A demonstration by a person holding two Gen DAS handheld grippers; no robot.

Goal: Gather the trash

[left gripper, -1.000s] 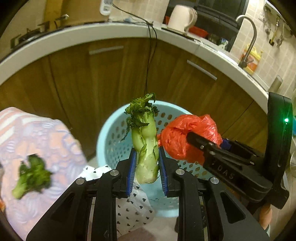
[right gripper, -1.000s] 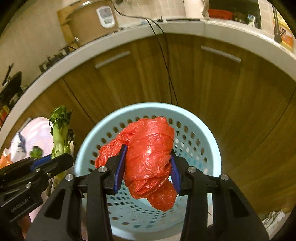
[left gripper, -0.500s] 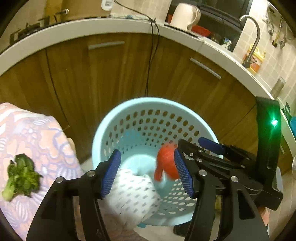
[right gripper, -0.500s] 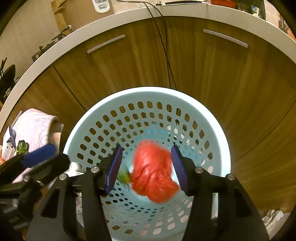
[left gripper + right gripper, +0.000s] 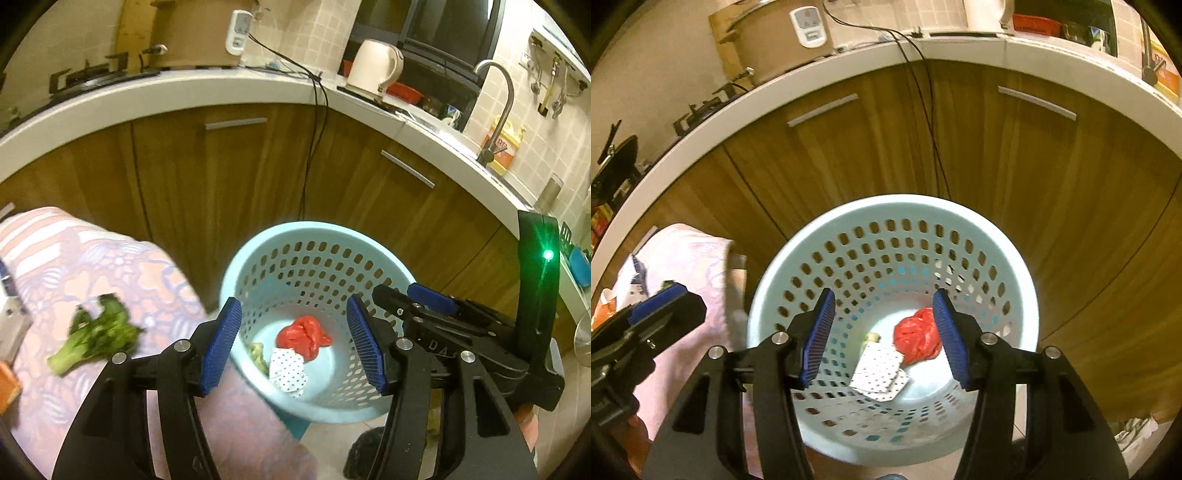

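Tongs first: from the left wrist, our left tongs (image 5: 293, 341) gape wide and empty above the bin (image 5: 255, 254), where the red bag (image 5: 304, 336), a green stalk (image 5: 258, 354) and spotted paper (image 5: 288, 371) lie; broccoli (image 5: 98, 334) sits on the patterned cloth (image 5: 110, 266). From the right wrist, our right tongs (image 5: 882, 336) hang equally spread and empty over the bin (image 5: 775, 273). We judge the drop done; next we fetch the broccoli.
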